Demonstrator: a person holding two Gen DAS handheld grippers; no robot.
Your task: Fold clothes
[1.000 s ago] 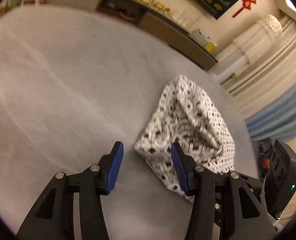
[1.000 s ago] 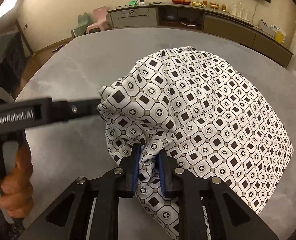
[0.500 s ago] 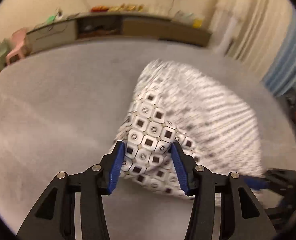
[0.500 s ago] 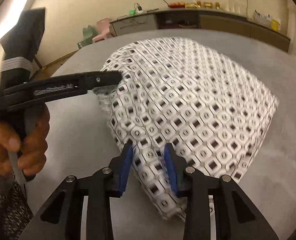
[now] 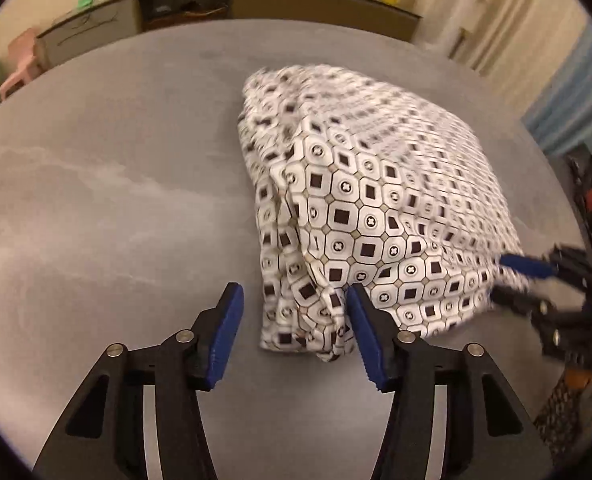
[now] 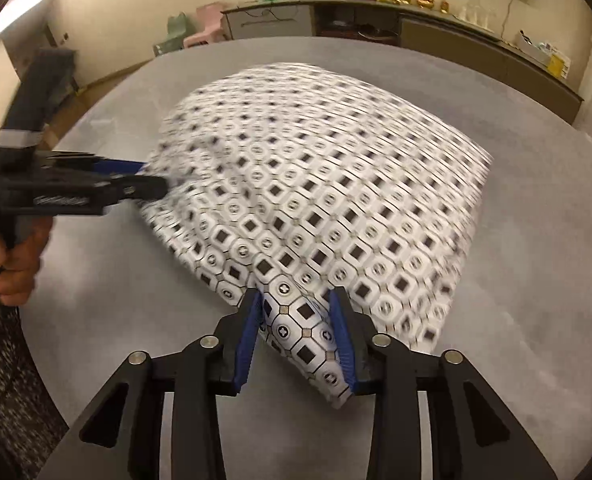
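Note:
A white cloth with a black square-and-octagon print (image 5: 376, 184) lies folded in a puffed heap on the round grey table (image 5: 115, 200). My left gripper (image 5: 293, 292) stands open over the cloth's near corner, and its right pad touches the fabric edge. In the right wrist view the same cloth (image 6: 316, 184) spreads ahead. My right gripper (image 6: 296, 296) has a folded corner between its blue pads, and its jaws are opening. Each gripper shows in the other's view: the right gripper (image 5: 504, 276) at the cloth's right edge, the left gripper (image 6: 151, 178) at its left edge, held by a hand (image 6: 11, 256).
Bare grey table (image 6: 536, 280) surrounds the cloth on all sides. A long low cabinet (image 6: 416, 28) with small items lines the far wall, pink and green child chairs (image 6: 199, 24) stand left of it, and a blue curtain (image 5: 576, 92) hangs at the right.
My left gripper swung from beside the cloth to over its near corner. My right gripper's jaws went from pinched on a bunched fold to spread apart. The cloth settled wider and flatter.

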